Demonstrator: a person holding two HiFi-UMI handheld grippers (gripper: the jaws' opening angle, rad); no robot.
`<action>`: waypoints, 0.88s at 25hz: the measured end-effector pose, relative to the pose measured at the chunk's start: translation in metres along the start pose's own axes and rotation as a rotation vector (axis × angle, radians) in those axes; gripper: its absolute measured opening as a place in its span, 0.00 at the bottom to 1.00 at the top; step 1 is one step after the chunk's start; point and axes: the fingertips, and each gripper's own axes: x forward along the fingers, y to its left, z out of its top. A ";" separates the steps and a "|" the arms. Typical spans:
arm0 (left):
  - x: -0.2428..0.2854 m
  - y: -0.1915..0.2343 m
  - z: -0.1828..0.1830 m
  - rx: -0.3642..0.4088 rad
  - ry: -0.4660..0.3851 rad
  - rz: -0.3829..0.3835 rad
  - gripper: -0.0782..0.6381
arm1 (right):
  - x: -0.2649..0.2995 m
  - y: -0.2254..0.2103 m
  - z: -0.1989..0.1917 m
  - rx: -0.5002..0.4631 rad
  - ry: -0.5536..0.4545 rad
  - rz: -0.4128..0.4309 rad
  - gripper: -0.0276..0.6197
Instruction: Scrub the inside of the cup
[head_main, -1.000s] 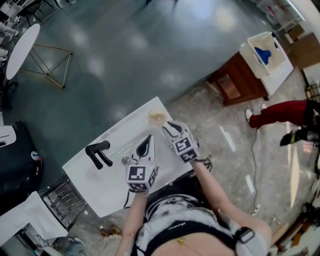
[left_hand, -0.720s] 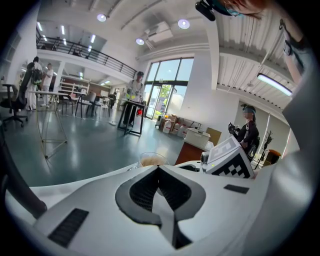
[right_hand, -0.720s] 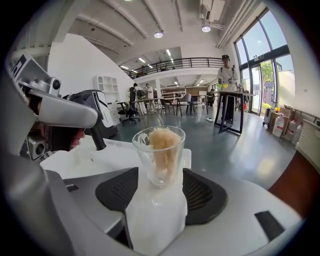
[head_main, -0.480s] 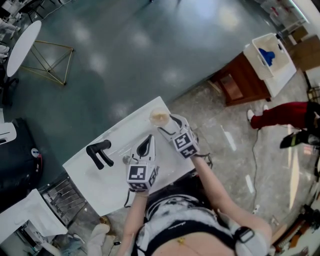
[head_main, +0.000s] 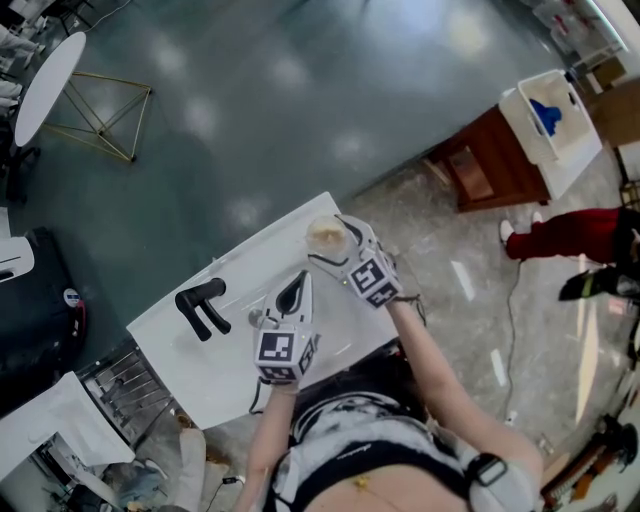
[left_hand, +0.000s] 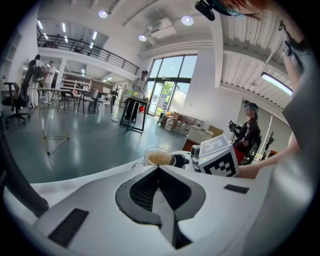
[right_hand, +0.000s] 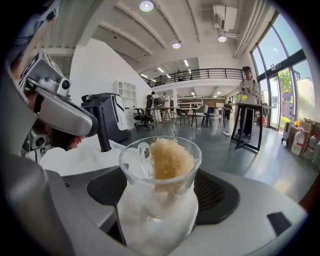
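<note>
A clear glass cup (head_main: 324, 234) stands near the far edge of the white table (head_main: 230, 370), with a tan scrubber (right_hand: 170, 156) inside. My right gripper (head_main: 336, 247) has just been opening its jaws. They now stand wide on either side of the cup (right_hand: 159, 180), and the pads do not press it. In the right gripper view the cup sits low between the jaws with its handle toward the left. My left gripper (head_main: 297, 281) rests on the table nearer me, shut with nothing in it. Its closed tips (left_hand: 158, 171) aim toward the cup (left_hand: 159, 158).
A black two-armed fixture (head_main: 200, 306) stands on the table's left part, with a small round metal piece (head_main: 255, 319) beside the left gripper. The table edge runs just past the cup, above a dark floor. A wooden cabinet (head_main: 480, 160) stands off to the right.
My right gripper has moved forward to the cup and spread its jaws, so the cup now sits between them. The left gripper has stayed where it was.
</note>
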 end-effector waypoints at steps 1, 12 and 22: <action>0.000 0.000 -0.001 -0.004 0.006 -0.002 0.11 | 0.002 0.001 0.002 -0.011 -0.011 0.018 0.73; 0.006 0.005 -0.012 -0.013 0.045 -0.005 0.11 | 0.024 0.004 0.005 -0.047 -0.061 0.100 0.74; 0.005 0.004 -0.015 -0.021 0.056 -0.012 0.11 | 0.026 0.007 0.007 -0.051 -0.077 0.133 0.66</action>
